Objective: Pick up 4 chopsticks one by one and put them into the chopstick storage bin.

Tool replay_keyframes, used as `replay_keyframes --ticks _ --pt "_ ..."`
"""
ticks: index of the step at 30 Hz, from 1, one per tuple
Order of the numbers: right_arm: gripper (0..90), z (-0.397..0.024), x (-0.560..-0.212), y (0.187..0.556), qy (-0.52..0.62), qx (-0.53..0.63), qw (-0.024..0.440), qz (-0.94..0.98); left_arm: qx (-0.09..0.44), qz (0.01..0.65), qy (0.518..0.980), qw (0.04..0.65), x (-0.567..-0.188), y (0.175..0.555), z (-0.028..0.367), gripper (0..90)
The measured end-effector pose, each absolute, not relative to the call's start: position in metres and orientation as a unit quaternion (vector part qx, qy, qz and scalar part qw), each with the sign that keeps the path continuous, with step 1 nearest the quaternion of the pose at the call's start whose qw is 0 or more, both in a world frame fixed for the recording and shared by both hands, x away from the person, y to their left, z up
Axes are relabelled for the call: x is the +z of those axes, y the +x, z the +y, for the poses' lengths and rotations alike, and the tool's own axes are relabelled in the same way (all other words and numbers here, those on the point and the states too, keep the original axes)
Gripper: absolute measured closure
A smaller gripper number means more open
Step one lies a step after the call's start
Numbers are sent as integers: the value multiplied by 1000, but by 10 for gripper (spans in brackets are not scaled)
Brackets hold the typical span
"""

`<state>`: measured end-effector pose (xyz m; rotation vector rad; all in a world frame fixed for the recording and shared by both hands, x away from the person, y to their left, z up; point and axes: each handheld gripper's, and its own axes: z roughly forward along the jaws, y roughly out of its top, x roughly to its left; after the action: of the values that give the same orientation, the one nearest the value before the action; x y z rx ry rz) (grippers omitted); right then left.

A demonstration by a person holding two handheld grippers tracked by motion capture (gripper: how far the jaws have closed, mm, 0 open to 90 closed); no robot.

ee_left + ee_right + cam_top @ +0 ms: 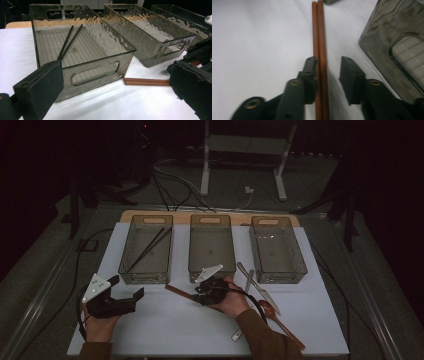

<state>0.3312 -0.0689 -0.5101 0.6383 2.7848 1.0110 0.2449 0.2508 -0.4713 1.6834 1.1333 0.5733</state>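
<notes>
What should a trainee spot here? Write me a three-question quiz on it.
1. True or false: the black chopsticks lie in the middle bin.
2. What lies between the jaws of the right hand-held gripper? A. a spoon B. the brown chopsticks C. a knife
3. What does the left hand-held gripper hold?
Key: 1. False, they lie in the left bin. 2. B. 3. Nothing; its jaws stand open.
</notes>
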Motion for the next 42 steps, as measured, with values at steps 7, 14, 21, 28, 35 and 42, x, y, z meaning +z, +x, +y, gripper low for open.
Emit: replay_keyframes --ticks 7,14,21,28,35,42 --pt "799 -67 -513 332 209 319 57 923 238 468 694 492 -471 245 251 8" --pt "832 -66 -515 329 206 303 65 928 237 468 694 492 -472 245 250 8" --pt "848 -65 -511 324 194 287 75 935 235 469 695 491 -472 245 250 8" --pt "849 -74 -503 321 198 310 79 927 231 468 699 489 -473 245 248 8" --pt "849 -81 -485 315 199 349 88 912 221 467 700 493 -473 246 243 8" --pt "850 -84 -470 311 206 384 93 895 196 459 702 508 -467 253 223 10"
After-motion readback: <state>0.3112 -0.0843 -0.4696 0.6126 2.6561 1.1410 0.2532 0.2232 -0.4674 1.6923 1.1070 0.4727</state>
